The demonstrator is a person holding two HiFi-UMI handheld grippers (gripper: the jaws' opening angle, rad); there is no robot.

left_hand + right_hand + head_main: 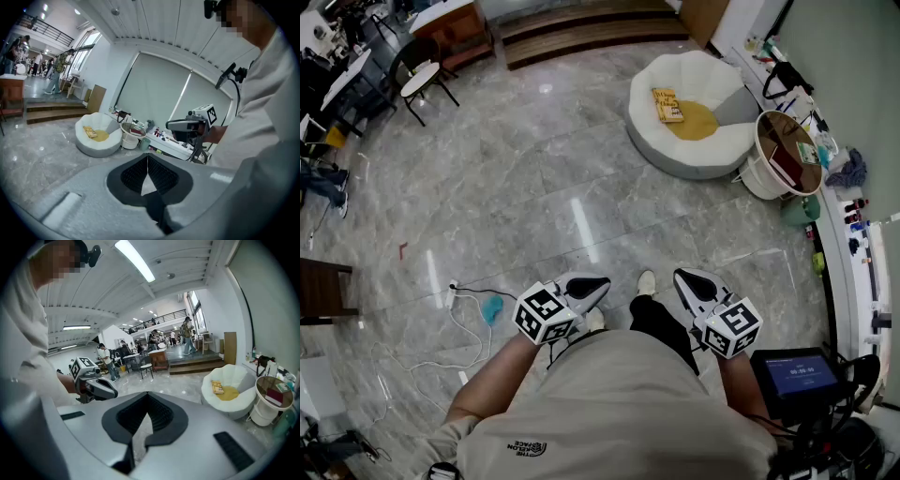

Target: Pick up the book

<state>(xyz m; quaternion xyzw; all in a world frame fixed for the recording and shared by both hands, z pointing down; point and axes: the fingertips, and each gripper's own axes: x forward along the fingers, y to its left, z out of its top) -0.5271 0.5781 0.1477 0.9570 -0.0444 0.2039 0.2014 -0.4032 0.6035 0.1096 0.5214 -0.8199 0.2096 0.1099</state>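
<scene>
The book [667, 104] is yellow and lies flat on a white bean-bag chair [675, 150] far across the marble floor, next to a yellow cushion [694, 121]. I hold both grippers close to my body, far from the book. My left gripper [598, 282] and right gripper [684, 278] are both shut with nothing between their pads. The left gripper view shows the book [90, 132] beyond its shut jaws [147, 160], with the right gripper [187, 125] to the side. In the right gripper view the book [217, 387] lies to the right of the shut jaws [147, 401].
A round white side table [753, 175] with things on its wooden top stands right of the chair. A cluttered ledge [853, 225] runs along the right wall. Steps [591, 28] rise at the back. A cable and blue cloth [491, 307] lie on the floor at my left.
</scene>
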